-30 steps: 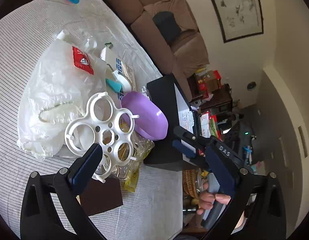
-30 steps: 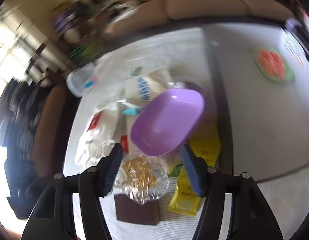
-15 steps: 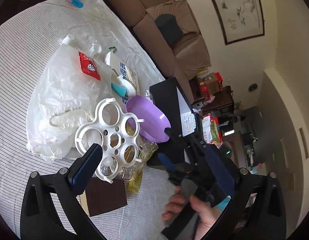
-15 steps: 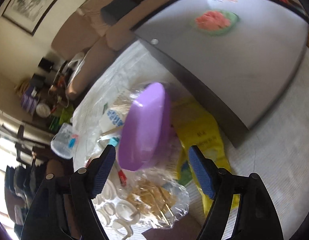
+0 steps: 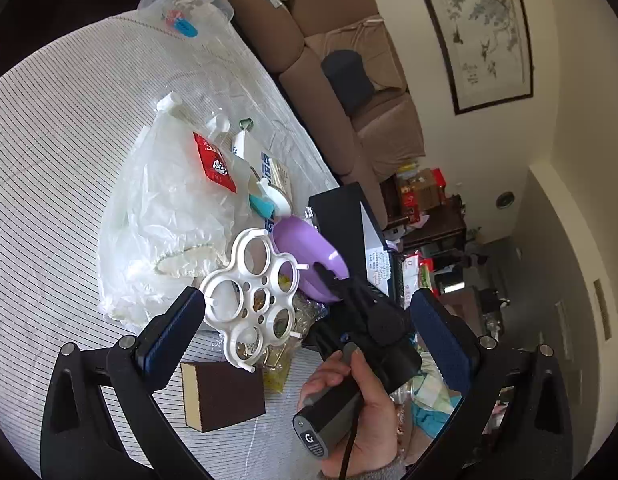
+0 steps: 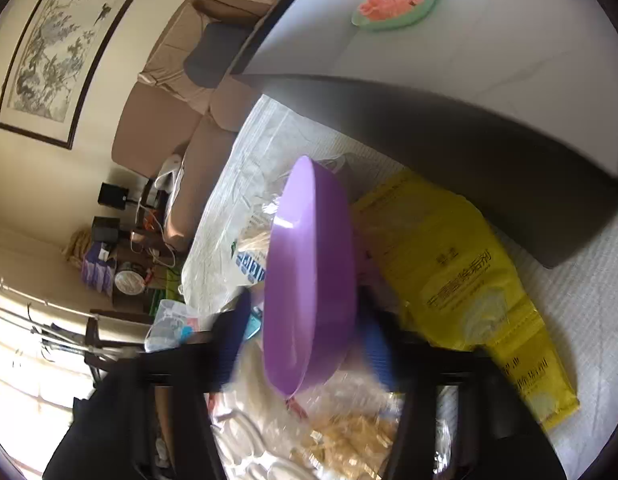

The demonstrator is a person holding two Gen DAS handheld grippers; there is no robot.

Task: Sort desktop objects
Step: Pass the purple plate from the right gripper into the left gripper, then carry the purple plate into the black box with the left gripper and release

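We see the right gripper closed around a purple plastic bowl, one blue pad on each side of it, both blurred. The bowl is smooth, glossy and oval, tipped up on its edge so that its hollow faces left in the right wrist view, with a bright glint on the rim. From the left wrist view the same purple bowl sits in the heap near the far edge of the table, just beside a dark box, and the black fingers of the right gripper reach onto it, held by a hand.

Our left gripper hangs above the near part of the table with its blue pads spread wide, holding nothing. Between those pads, lower down, lies a white plastic ring holder with round openings, resting on a crinkled clear wrapper of yellowish contents. A brown sponge block stands on the striped tablecloth near the table's front edge. A white plastic bag with a red label spreads toward the middle. A yellow packet with printed characters lies right beside the bowl, partly under the dark box. A clear lidded tub sits at the far corner.
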